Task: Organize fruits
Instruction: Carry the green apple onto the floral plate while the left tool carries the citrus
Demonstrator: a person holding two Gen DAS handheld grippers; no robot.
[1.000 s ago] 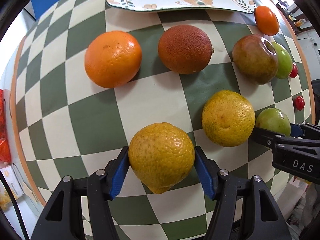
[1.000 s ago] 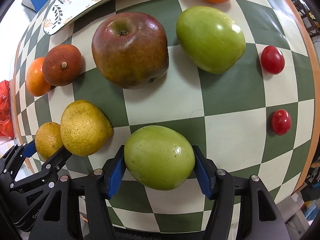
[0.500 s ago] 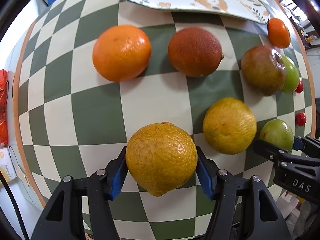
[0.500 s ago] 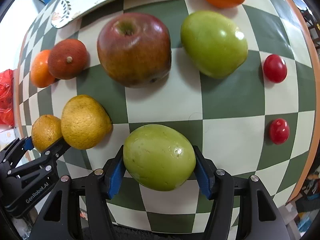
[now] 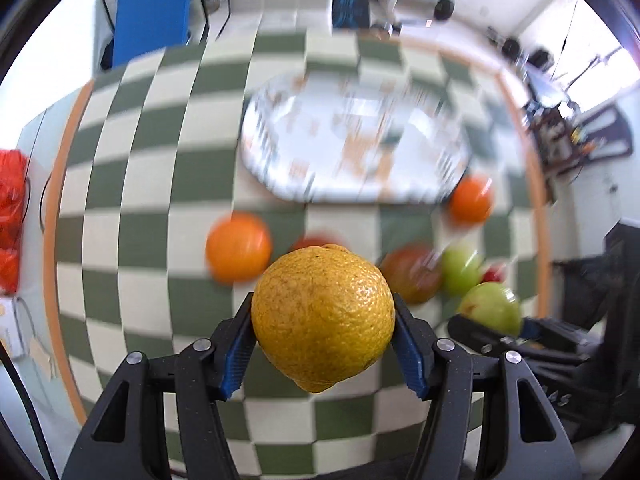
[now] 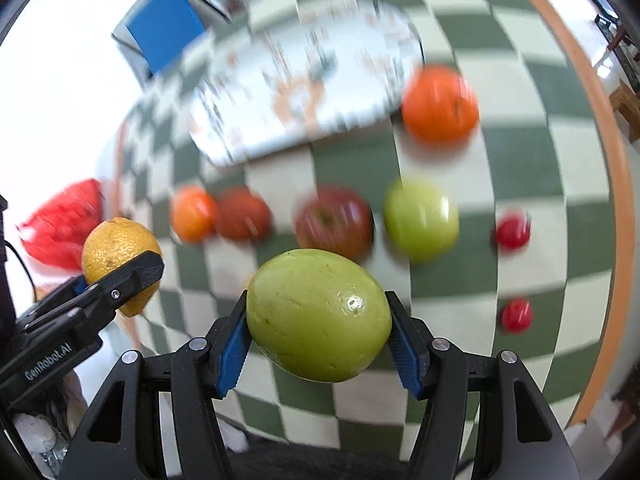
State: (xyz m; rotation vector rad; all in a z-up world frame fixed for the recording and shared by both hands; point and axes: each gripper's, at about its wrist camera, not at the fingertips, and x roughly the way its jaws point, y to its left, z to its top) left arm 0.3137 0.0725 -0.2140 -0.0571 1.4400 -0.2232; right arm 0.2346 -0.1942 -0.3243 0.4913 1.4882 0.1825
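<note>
My left gripper (image 5: 324,322) is shut on a rough yellow citrus (image 5: 320,304) and holds it up above the green-and-cream checked table (image 5: 132,184). My right gripper (image 6: 318,316) is shut on a smooth green fruit (image 6: 312,304), also lifted. Each gripper shows in the other's view: the right gripper (image 5: 496,320) with its green fruit (image 5: 490,310), the left gripper (image 6: 116,276) with the yellow citrus (image 6: 114,242). A patterned white plate (image 5: 352,144) lies at the back of the table. The background is blurred by motion.
On the table in the right wrist view lie an orange (image 6: 192,214), a red-brown citrus (image 6: 242,214), a red apple (image 6: 334,220), a green apple (image 6: 420,218), two cherry tomatoes (image 6: 512,232) and a small orange (image 6: 440,102). A blue box (image 6: 164,24) stands behind, a red bag (image 6: 64,222) at the left.
Both grippers have risen from the table with their fruit still held. The views have pulled up and back, so the whole plate and the room behind now show.
</note>
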